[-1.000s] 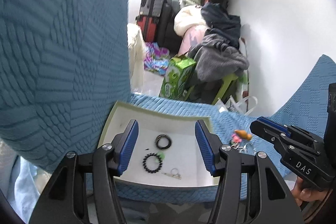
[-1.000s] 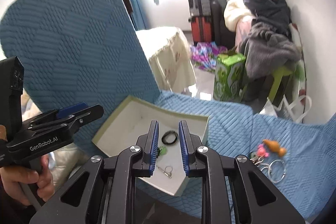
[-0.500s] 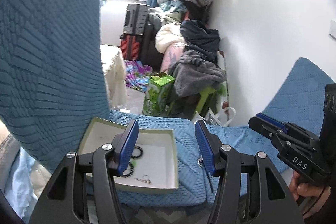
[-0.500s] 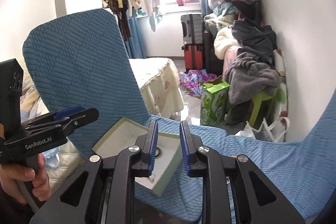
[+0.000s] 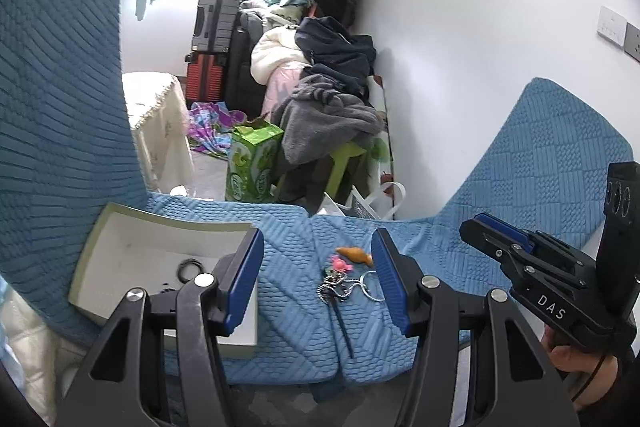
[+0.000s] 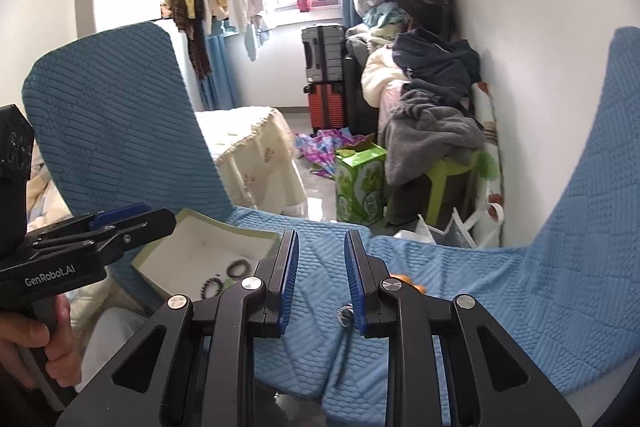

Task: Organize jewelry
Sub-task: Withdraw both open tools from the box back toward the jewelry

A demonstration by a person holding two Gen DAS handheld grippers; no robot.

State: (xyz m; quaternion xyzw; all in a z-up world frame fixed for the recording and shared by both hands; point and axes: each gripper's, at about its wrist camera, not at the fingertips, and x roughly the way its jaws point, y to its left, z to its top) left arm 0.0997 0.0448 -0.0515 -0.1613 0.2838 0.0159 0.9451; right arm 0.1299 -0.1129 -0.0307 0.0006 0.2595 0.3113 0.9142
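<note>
A shallow white box [image 5: 176, 223] lies at the left on the blue quilted cover [image 5: 288, 235]. Inside it are a black ring [image 5: 191, 265] and, in the right wrist view, a black beaded bracelet [image 6: 211, 285]. To the right of the box lies a loose pile: an orange charm [image 5: 354, 254], a pink charm [image 5: 340, 264], a key ring [image 5: 370, 283] and a black stick [image 5: 344, 331]. My left gripper [image 5: 317, 239] is open above that pile, holding nothing. My right gripper [image 6: 321, 243] has a narrow gap between its jaws and is empty; the orange charm [image 6: 404, 279] peeks out behind its right finger.
Blue-covered upright cushions rise at the left [image 5: 60, 87] and right [image 5: 560, 155]. Beyond the cover's far edge stand a green carton [image 5: 252, 163], a heap of clothes [image 5: 328, 107], suitcases [image 5: 212, 27] and a cream-clothed table [image 5: 156, 115]. A white wall [image 5: 480, 27] is at the right.
Both grippers have pulled back and swung to the right. The box has slid to the left of both views, and the loose pile now lies between the left fingers. The right jaws stand slightly wider.
</note>
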